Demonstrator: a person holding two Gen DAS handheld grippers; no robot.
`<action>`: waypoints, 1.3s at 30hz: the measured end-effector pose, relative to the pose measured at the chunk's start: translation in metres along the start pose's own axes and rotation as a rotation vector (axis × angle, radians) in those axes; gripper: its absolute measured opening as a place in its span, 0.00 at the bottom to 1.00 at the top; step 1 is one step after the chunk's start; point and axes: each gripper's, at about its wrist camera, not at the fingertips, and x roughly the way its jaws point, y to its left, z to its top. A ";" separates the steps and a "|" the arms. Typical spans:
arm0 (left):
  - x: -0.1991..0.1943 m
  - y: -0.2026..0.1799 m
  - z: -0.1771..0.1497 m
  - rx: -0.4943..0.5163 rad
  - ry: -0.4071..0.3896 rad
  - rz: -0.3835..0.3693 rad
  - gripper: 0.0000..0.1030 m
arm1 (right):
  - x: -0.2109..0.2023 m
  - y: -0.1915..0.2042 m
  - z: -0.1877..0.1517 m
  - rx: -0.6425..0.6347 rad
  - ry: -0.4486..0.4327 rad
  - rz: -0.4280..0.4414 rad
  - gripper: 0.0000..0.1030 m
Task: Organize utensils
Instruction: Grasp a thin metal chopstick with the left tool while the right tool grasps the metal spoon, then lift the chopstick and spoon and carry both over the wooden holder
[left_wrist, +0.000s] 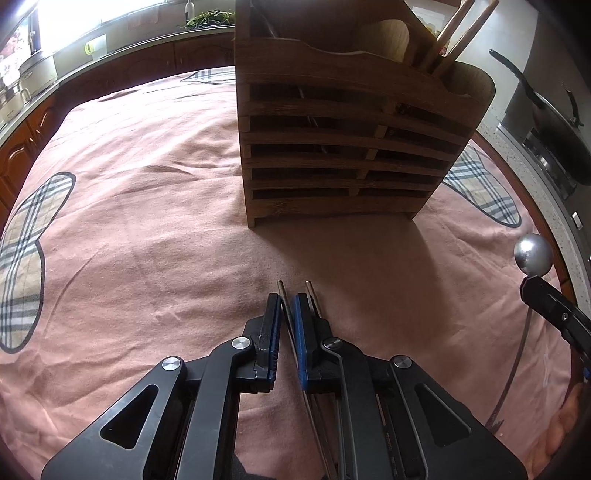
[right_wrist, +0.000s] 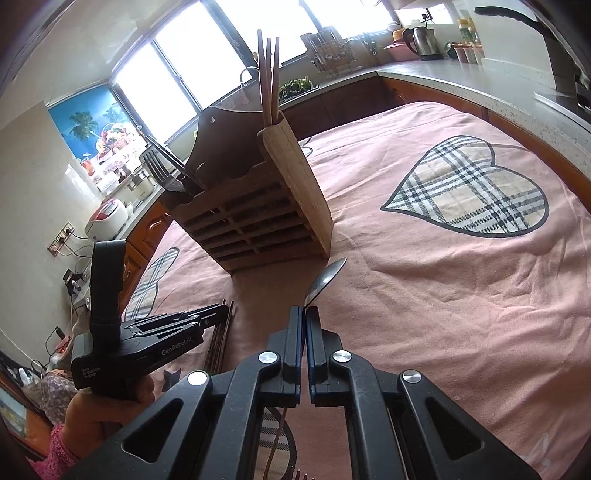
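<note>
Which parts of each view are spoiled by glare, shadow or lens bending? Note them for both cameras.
Left wrist view: window blown out white; wooden holder casts a dark shadow toward the left gripper; counter edge curves. Right wrist view: windows overexposed; holder backlit and leaning from fisheye; right gripper sharp.

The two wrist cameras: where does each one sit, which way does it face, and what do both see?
Left wrist: on the left gripper, low over the pink cloth, facing the wooden holder; its fingers pinch metal chopsticks.
Right wrist: on the right gripper, facing the holder's corner; it holds a spoon; the left gripper and hand show.
Shared: holder, cloth, spoon.
</note>
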 end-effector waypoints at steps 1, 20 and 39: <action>-0.002 0.002 -0.001 -0.006 0.002 -0.006 0.05 | -0.001 0.001 0.000 -0.001 -0.003 0.001 0.02; -0.136 0.018 -0.028 -0.047 -0.208 -0.128 0.03 | -0.045 0.037 0.009 -0.081 -0.112 0.051 0.02; -0.211 0.044 -0.040 -0.137 -0.444 -0.163 0.03 | -0.081 0.067 0.017 -0.169 -0.209 0.042 0.02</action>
